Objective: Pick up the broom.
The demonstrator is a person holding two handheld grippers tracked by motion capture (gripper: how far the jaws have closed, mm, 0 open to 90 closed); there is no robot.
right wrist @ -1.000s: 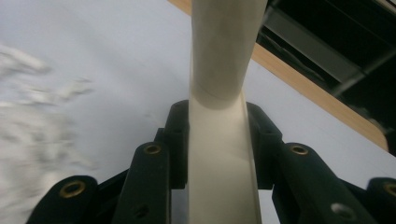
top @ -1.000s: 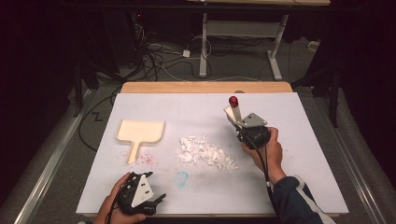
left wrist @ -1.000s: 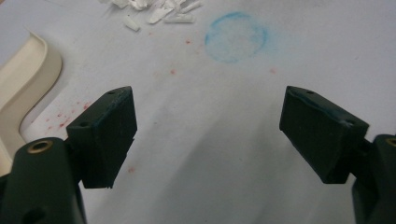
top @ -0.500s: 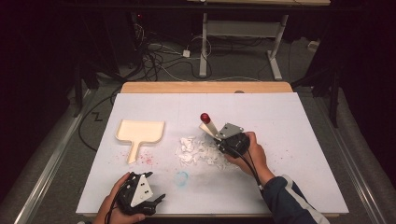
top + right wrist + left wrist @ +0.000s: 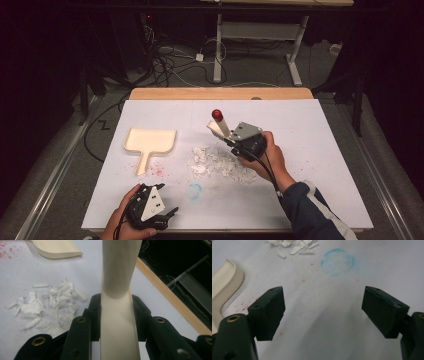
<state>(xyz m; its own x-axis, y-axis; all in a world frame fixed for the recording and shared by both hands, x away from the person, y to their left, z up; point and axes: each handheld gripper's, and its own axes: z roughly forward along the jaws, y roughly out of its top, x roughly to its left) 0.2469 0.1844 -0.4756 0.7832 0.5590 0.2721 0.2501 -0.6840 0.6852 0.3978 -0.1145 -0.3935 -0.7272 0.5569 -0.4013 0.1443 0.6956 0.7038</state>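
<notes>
My right gripper (image 5: 233, 142) is shut on a cream-handled tool (image 5: 220, 126) with a red tip (image 5: 217, 114). The tool tilts up and to the left, just behind a pile of white paper scraps (image 5: 220, 164) at mid-table. In the right gripper view the handle (image 5: 118, 290) runs straight up between the jaws, the scraps (image 5: 50, 305) lying to its left. A cream dustpan (image 5: 150, 141) lies flat left of the pile. My left gripper (image 5: 169, 215) rests open at the table's front edge, its jaws wide apart over bare white surface (image 5: 324, 307).
The white table cover (image 5: 320, 150) bears a faint blue ring (image 5: 195, 190) and red specks (image 5: 157, 171) near the dustpan's handle. A wooden strip (image 5: 220, 93) edges the far side. Beyond it are a dark floor, cables and table legs (image 5: 218, 55).
My right gripper has carried the tool leftward from the right of the table to just behind the scrap pile. The left gripper has stayed put.
</notes>
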